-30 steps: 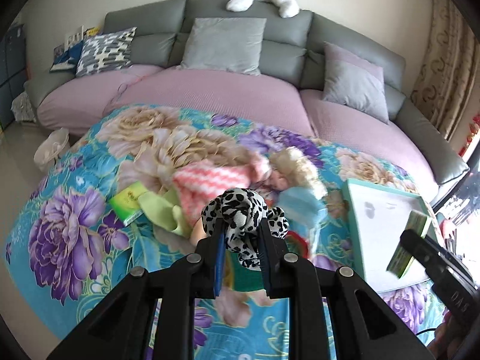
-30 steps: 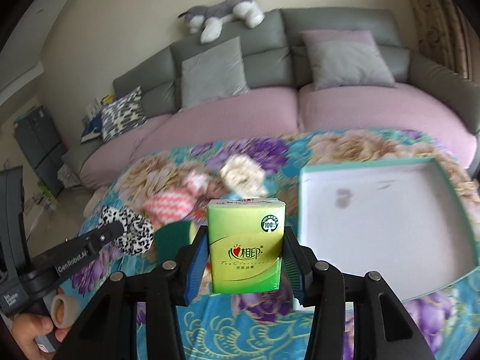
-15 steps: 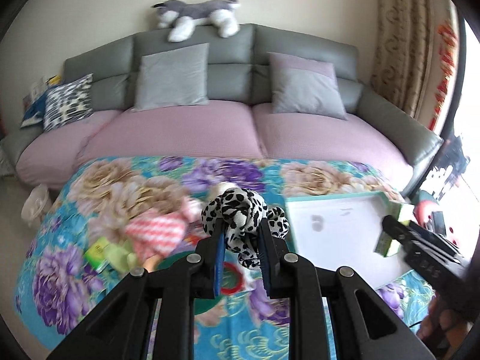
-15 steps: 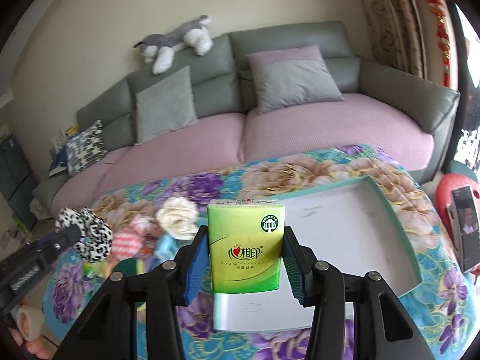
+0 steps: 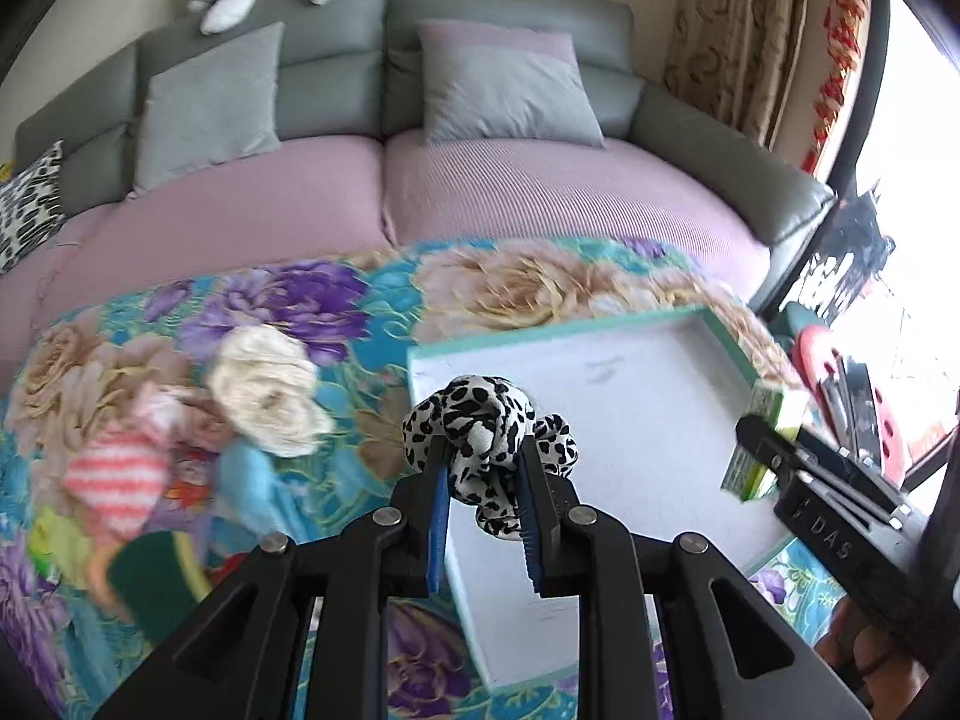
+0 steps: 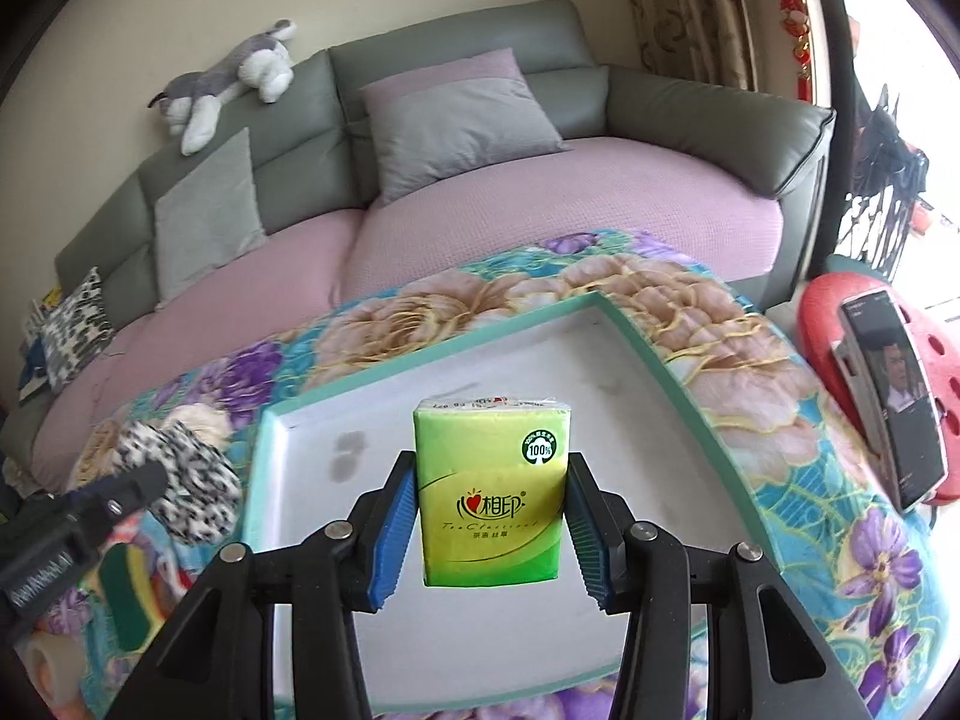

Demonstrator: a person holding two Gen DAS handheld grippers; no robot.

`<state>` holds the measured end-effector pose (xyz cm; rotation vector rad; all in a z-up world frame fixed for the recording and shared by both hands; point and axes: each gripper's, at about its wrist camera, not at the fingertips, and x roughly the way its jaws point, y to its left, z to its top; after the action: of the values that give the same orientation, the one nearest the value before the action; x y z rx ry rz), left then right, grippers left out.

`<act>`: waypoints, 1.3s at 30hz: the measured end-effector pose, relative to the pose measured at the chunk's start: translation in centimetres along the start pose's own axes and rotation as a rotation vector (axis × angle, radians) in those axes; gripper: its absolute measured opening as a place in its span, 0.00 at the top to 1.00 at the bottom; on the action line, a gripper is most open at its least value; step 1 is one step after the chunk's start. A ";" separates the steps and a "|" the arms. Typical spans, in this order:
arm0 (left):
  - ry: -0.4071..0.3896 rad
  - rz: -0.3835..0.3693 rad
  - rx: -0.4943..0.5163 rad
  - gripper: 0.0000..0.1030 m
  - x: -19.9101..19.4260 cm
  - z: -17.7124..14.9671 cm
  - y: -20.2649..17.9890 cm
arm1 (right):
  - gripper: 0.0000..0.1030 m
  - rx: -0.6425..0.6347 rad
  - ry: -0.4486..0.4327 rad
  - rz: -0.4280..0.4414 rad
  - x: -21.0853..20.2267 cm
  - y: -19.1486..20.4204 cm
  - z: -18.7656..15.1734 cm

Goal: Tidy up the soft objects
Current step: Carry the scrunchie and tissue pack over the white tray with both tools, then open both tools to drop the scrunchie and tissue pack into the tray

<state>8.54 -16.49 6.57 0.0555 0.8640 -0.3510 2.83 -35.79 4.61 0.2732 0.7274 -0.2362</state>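
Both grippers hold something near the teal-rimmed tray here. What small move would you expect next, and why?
Probably lower the right gripper and release its green tissue pack into the white, teal-rimmed tray. The pack already hangs over the tray's bare floor, clamped between the blue pads. The left gripper, shut on the leopard-print fabric scrunchie, is only over the tray's near edge.

The scrunchie (image 5: 480, 426) is white with black spots — the tissue pack (image 6: 492, 495) is lime green. The tray (image 6: 636, 324) has a teal rim and white floor; the tablecloth (image 5: 336, 306) is turquoise with purple and beige flowers.
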 end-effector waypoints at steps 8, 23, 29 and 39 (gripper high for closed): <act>-0.056 -0.017 0.031 0.79 3.3 -0.1 -1.4 | 0.51 -0.024 -0.044 -0.019 2.0 -0.3 -0.3; -0.060 -0.017 -0.027 0.78 7.5 -0.5 -0.4 | 0.51 -0.024 -0.025 -0.099 4.4 -1.0 -0.3; -0.043 -0.018 -0.016 0.78 8.5 -0.9 -0.9 | 0.51 -0.028 -0.004 -0.104 4.8 -1.0 -0.3; -0.024 -0.020 -0.008 0.67 8.9 -0.8 -1.1 | 0.51 -0.037 0.044 -0.120 5.4 -1.1 -0.4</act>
<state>12.89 -19.89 -0.55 0.0354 0.8422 -0.3659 6.20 -37.38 0.46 0.2000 0.7915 -0.3310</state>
